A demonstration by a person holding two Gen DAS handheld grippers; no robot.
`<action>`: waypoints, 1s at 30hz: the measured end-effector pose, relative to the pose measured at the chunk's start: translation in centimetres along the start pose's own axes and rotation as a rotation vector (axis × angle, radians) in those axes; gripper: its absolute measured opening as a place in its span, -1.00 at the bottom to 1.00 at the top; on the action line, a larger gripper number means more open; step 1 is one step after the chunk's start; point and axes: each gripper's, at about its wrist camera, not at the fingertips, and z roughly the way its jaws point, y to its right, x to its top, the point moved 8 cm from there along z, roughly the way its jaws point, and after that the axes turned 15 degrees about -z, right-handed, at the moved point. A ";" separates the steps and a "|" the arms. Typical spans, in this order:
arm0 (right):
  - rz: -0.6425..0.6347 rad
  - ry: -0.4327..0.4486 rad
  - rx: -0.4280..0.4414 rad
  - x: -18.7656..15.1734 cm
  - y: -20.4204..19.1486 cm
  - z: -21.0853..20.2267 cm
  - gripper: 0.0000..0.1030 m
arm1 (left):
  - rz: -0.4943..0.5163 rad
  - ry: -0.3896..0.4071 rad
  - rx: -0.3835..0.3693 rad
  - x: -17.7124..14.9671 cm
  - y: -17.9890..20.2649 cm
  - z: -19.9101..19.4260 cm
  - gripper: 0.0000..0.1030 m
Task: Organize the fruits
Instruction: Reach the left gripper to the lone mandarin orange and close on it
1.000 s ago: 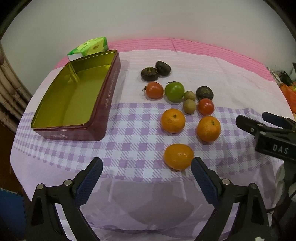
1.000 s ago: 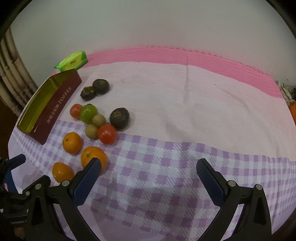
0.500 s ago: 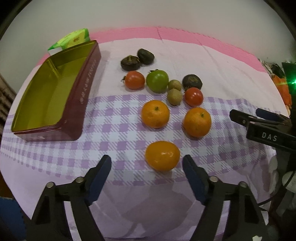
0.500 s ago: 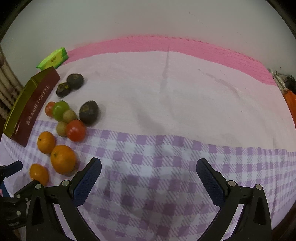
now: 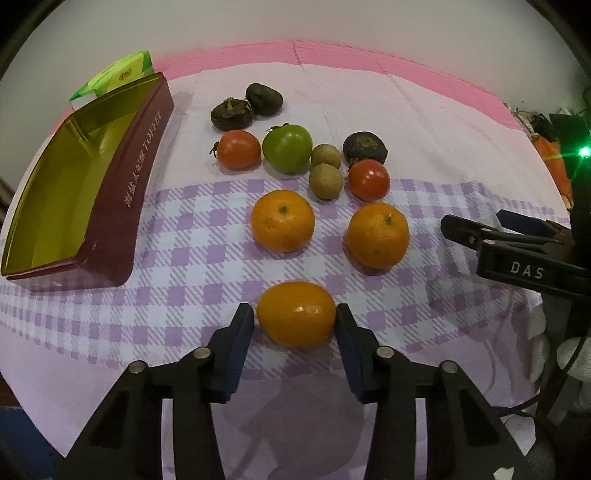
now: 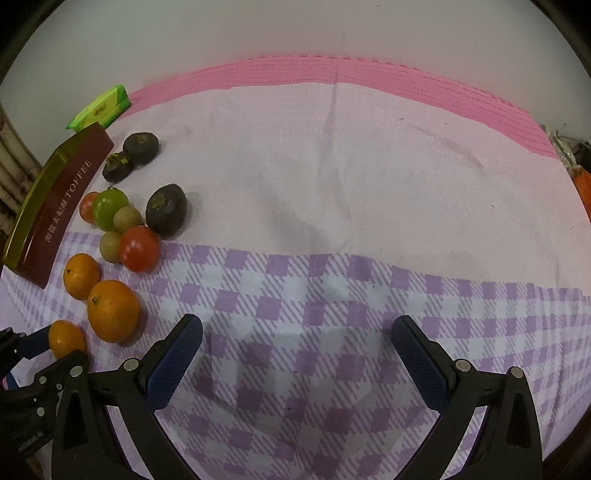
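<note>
Since a second ago the left gripper (image 5: 295,325) has narrowed around the nearest orange (image 5: 296,318), pads touching it on the cloth right of the toffee tin (image 5: 122,206), while the right gripper (image 6: 297,343) stays spread wide, the orange's underside hidden.

Plain white wall (image 6: 295,29) behind my table. Tablecloth (image 6: 332,184): pink far band, pale middle, purple check near me. Green indicator light (image 5: 583,151) far right.
</note>
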 end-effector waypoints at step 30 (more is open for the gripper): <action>-0.067 -0.012 -0.044 0.0 -0.8 0.6 1.00 | -0.051 0.200 0.030 7.4 -4.8 -6.3 -0.28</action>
